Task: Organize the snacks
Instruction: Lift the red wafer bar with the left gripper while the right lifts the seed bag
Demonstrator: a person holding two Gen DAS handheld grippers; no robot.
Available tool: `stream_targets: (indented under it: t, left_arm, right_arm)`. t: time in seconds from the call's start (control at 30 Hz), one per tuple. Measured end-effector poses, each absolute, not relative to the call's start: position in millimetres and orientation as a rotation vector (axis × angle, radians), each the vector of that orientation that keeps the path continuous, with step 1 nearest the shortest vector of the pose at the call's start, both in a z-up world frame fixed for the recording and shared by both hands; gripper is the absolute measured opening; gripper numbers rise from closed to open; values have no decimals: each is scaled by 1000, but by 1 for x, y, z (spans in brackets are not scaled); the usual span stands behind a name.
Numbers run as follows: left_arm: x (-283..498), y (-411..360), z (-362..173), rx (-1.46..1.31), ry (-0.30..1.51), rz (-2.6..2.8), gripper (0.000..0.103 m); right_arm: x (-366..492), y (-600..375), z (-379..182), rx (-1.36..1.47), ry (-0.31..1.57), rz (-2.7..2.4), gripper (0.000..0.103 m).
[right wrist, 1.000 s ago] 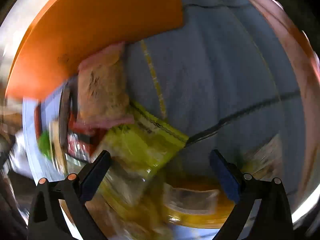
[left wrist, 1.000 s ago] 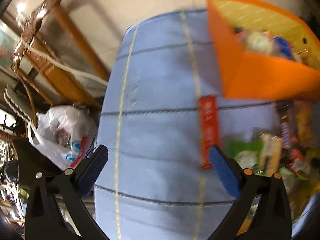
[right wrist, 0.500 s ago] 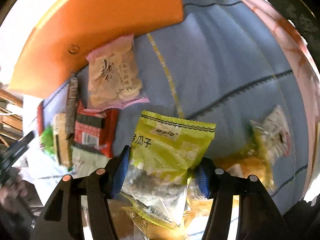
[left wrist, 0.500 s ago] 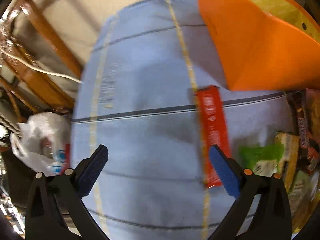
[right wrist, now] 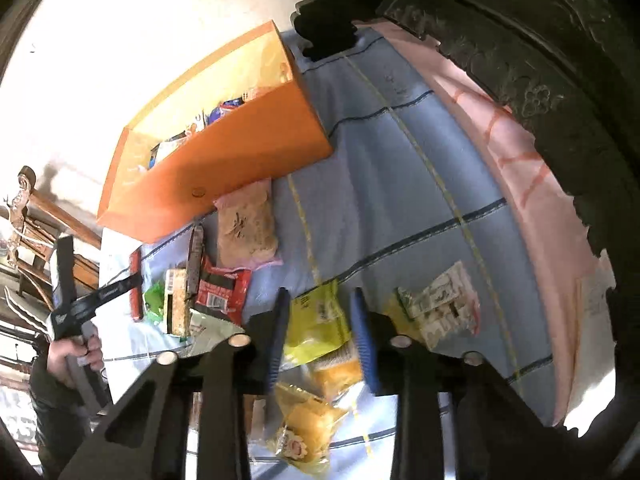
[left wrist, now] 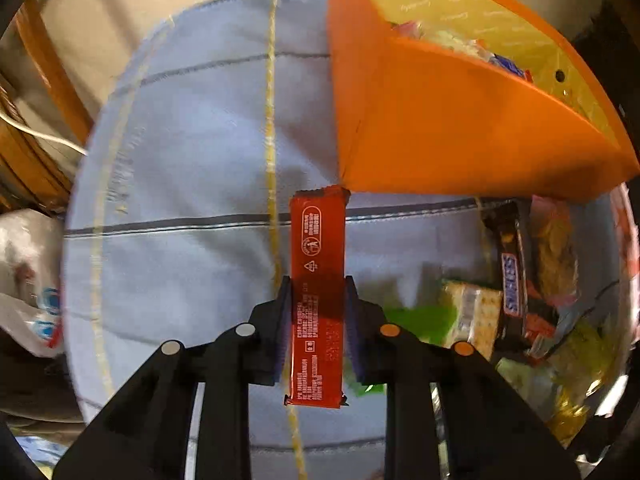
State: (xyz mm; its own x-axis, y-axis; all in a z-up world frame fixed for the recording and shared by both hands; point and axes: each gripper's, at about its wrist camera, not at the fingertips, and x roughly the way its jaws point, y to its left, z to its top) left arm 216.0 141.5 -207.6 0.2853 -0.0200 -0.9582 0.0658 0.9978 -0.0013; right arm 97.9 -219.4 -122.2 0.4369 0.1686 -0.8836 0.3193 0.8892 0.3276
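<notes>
My left gripper [left wrist: 318, 300] is shut on a long red snack bar [left wrist: 318, 256], its far end near the corner of the orange box [left wrist: 460, 128]. The box holds several snacks and also shows in the right wrist view [right wrist: 224, 160]. My right gripper [right wrist: 320, 320] is shut on a yellow-green snack bag [right wrist: 314, 328] and holds it above the blue cloth [right wrist: 400, 184]. The left gripper [right wrist: 132, 284] and the red bar [right wrist: 136, 284] show at the left of the right wrist view.
Loose snacks lie on the cloth: a Snickers bar [left wrist: 510, 280], a cracker pack [left wrist: 476, 316], a pink bag [right wrist: 246, 224], a red-black pack [right wrist: 222, 288], a white-green pack [right wrist: 440, 308], yellow bags [right wrist: 304, 432]. Wooden chairs [left wrist: 36, 92] stand left, dark carved furniture [right wrist: 540, 60] right.
My left gripper moved onto the red bar and shut on it. My right gripper shut on the yellow-green bag and lifted it away from the table.
</notes>
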Motion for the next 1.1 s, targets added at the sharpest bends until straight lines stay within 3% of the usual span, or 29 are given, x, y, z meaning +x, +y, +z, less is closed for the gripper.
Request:
stream_targets:
  t: [0.07,0.13,0.17,0.3,0.4,0.57,0.6,0.63,0.67,0.7,0.73,0.87,0.9,0.97,1.0,1.1]
  left_arm:
    - [206,142,-198,38,1271,-71,23]
    - [199,144,-195,54,1276,-46,23]
    - [196,145,-195,50,1278,-47,23]
    - [188,148,-197,23,1288,-39,23]
    - [184,151,-192,6,1258,-62,23]
    - [177,150,-190,-13,1244,-95,23]
    - [174,147,-188,-20,1238,-105,23]
    - [173,151,-191,-28,1235,-115,23]
    - [170,153,-192,-35,1237,-126,23]
    - [166,152,-192,-32,1242,-134,23]
    - [164,150,-194,-21,1246,-142,23]
    - [161,146,-200,6,1266,-124,23]
    - [162,149,-202,-2,1274,-120,23]
    - [159,152,-203,-8,1279,-120,23]
    - [157,153,-202,-4,1276,-117,23]
    - [160,158,-201,-11,1266,-114,23]
  right_arm:
    - [95,-222,-126,454,1141,-95,30]
    - [97,-210,-138,311,1189,-99,100]
    - [98,-203,-140,238,1180,-69,99]
    - [97,-145,-157,-532,1111,196,99]
    - [92,-120,-171,-837,1114,344,99]
    - [101,-91,-192,-1081,1081,474,99]
    - [106,-89,-199,-1107,1064,461,98]
    - [111,-90,-202,-1099,1071,454,83]
    - [116,-92,-206,-1058,1130,462,60]
    - [122,-94,-211,-1024,1176,419,7]
    - [120,-94,-213,-1020,1159,410,11]
    - [115,-88,-212,-1066,1139,418,11]
    - [115,-88,-200,-1014,1166,447,13]
    - [111,-86,-182,-1003,1145,477,86]
    - [108,-84,-182,-1002,1105,477,98]
    - [113,-80,-190,-927,1155,443,99]
